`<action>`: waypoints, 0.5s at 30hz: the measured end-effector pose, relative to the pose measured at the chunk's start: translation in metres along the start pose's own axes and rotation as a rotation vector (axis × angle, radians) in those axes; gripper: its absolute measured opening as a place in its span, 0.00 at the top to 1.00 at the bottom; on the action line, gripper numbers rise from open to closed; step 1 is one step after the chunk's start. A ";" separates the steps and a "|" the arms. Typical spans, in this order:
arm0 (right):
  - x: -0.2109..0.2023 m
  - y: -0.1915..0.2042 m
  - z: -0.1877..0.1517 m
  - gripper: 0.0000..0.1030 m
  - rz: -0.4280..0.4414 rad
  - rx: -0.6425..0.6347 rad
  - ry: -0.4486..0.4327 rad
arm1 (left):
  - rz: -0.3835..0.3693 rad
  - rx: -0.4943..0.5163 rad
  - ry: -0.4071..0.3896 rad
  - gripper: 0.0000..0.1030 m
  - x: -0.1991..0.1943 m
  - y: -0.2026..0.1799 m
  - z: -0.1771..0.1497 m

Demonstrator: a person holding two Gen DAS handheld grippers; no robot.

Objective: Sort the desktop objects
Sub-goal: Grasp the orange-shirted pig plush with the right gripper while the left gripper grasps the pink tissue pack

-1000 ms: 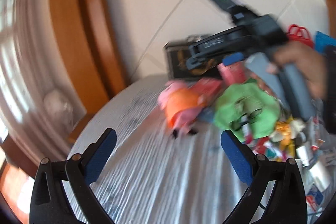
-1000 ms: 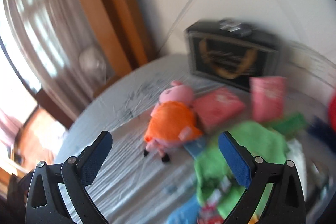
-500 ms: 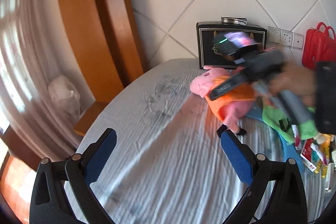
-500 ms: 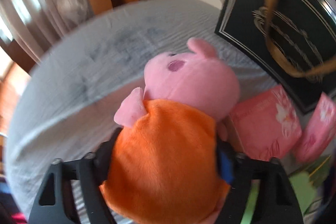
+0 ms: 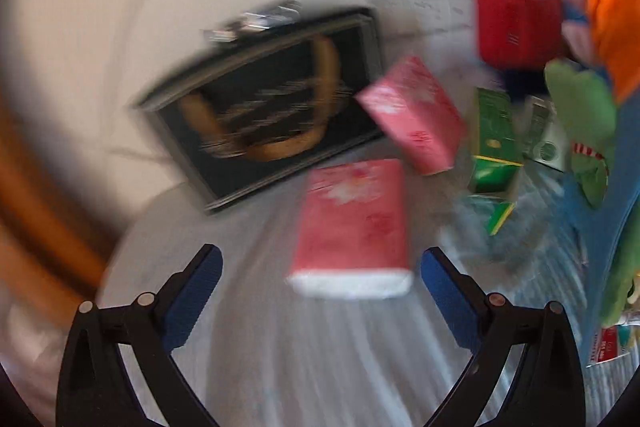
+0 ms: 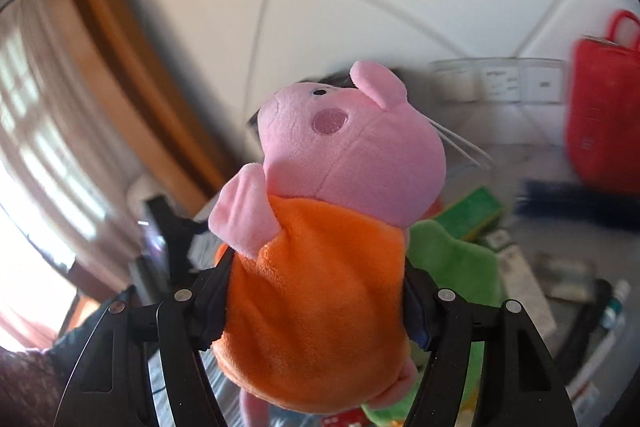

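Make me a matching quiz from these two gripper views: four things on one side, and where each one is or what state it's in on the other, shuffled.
Things:
1. pig plush
2. pink tissue pack
3. red bag
4. left gripper

Places or states:
A. standing by the tiled wall
B. open, nothing held
C. lying flat on the cloth, just ahead of the open fingers
D. clamped between the right gripper fingers, off the table

Pairs: 1-D, 2-C, 3-A, 4-B

Pale cloth-covered counter [image 5: 320,355], two pink packets [image 5: 352,223] lying on it, black framed box [image 5: 260,107] behind, green cartons [image 5: 496,131] alongside.
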State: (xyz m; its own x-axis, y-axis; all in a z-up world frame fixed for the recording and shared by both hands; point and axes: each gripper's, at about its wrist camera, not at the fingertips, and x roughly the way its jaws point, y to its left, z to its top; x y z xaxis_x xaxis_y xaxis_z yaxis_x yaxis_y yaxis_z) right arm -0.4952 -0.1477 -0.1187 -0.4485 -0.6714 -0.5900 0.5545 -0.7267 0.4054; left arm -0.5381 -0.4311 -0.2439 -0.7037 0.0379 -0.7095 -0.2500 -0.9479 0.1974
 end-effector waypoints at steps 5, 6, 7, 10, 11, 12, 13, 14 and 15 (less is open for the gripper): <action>-0.004 -0.017 0.002 0.33 0.014 0.050 -0.031 | -0.076 0.012 0.101 0.02 0.055 -0.003 0.010; -0.003 -0.021 0.003 0.33 0.023 0.055 -0.032 | -0.079 0.020 0.119 0.02 0.063 -0.003 0.010; -0.001 -0.021 0.004 0.33 0.026 0.055 -0.035 | -0.086 0.033 0.137 0.02 0.070 -0.004 0.009; 0.013 -0.020 0.008 0.33 0.037 0.052 -0.036 | -0.087 0.035 0.170 0.10 0.086 -0.004 0.008; 0.016 -0.019 0.009 0.33 0.041 0.055 -0.035 | -0.100 0.024 0.186 0.10 0.089 -0.004 0.006; 0.023 -0.019 0.008 0.33 0.053 0.068 -0.034 | -0.099 0.011 0.176 0.11 0.087 -0.004 0.004; 0.024 -0.018 0.007 0.33 0.062 0.077 -0.036 | -0.092 0.003 0.159 0.13 0.084 -0.005 0.001; 0.027 -0.020 0.008 0.33 0.065 0.081 -0.041 | -0.082 0.003 0.156 0.13 0.081 -0.006 -0.001; 0.028 -0.020 0.008 0.33 0.066 0.082 -0.048 | -0.068 0.003 0.152 0.14 0.077 -0.007 -0.004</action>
State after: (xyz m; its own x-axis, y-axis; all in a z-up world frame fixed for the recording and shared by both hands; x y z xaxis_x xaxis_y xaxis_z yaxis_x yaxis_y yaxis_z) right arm -0.5247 -0.1532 -0.1379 -0.4471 -0.7233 -0.5263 0.5258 -0.6885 0.4996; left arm -0.5876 -0.4223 -0.3022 -0.5767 0.0535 -0.8152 -0.2954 -0.9440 0.1471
